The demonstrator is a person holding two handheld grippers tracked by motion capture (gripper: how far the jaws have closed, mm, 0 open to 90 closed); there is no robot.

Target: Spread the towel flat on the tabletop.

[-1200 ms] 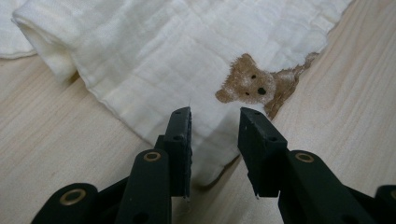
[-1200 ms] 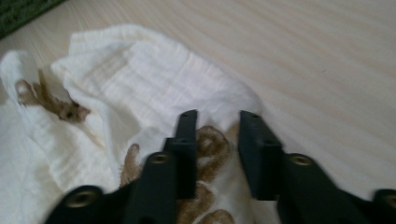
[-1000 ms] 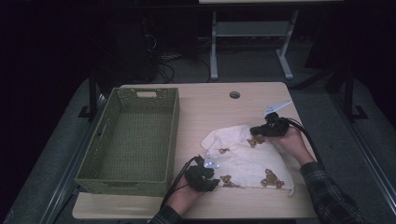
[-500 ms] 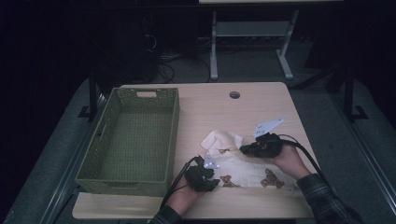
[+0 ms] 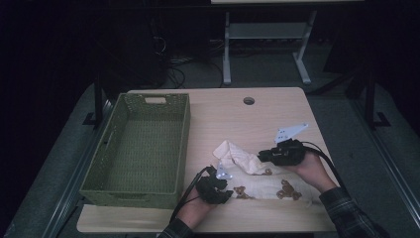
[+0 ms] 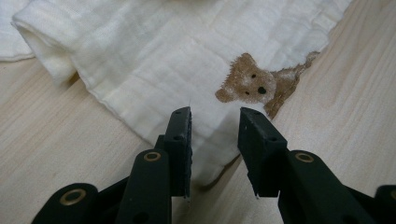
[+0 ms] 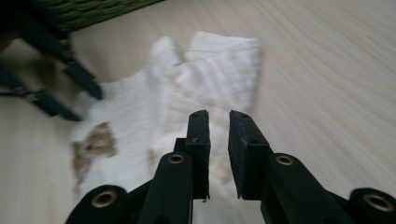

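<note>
Wooden table (image 5: 257,111), bear-print cloth (image 5: 257,181), no legible writing

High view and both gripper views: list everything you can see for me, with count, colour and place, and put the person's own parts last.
Cloth: one, cream with brown bear prints, partly folded on the table's near right part.
Basket: one, green woven, on the table's left side.
Table: one, light wood, with a round hole near its far edge.
Stand: one, pale metal frame, on the floor beyond the table.
Left gripper: one, black, jaws apart over the cloth's near edge, not pressing it.
Right gripper: one, black, jaws just opening, nothing between them, above the fold.
Hands: two, at the near edge.
</note>
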